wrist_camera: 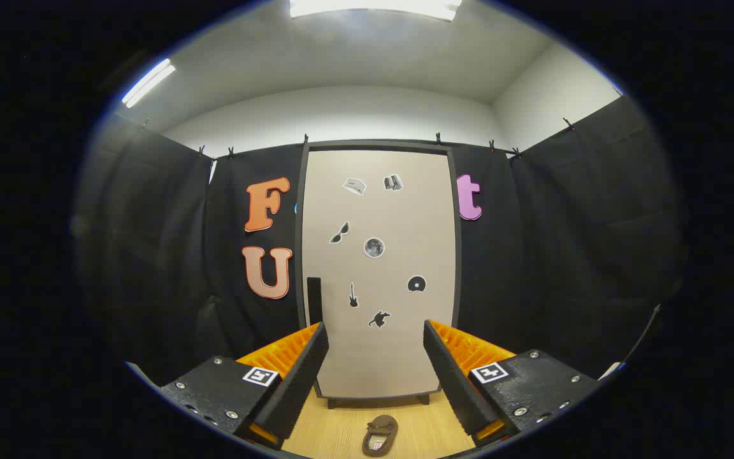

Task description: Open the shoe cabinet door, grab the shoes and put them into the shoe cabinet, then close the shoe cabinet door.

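Gripper: fingers spread wide, gripping nothing.
Cabinet: straight ahead beyond the fingers, door closed, handle on its left.
Shoe: on the floor, low between the fingers.

Shoe partly cut off below.

This is a recording booth set up as a mock home entryway, not a lived-in room. Black cloth clipped along its top edge forms the walls, with plain white room walls and ceiling strip lights above. A tall beige shoe cabinet dotted with small stickers stands on a pale wood floor, where one shoe lies.
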Motion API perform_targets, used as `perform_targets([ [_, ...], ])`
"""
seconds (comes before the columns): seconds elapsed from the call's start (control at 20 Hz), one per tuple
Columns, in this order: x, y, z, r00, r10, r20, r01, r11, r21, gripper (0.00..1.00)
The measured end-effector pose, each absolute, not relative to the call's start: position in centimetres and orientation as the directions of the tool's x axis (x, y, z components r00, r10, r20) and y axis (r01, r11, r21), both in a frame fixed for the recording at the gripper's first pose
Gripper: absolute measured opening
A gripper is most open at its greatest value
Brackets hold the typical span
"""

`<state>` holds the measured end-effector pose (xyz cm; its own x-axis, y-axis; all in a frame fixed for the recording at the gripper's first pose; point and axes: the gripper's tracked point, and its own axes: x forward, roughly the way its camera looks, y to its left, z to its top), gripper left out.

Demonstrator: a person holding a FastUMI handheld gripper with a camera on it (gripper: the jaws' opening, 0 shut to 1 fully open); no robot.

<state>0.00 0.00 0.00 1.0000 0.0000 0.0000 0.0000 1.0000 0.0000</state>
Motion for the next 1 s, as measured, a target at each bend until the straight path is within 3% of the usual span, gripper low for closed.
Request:
perform_targets([
  [1.0,0.9,1.5,-0.4,1.0,0.026,-0.013,-0.025,0.999,0.026,0.94],
])
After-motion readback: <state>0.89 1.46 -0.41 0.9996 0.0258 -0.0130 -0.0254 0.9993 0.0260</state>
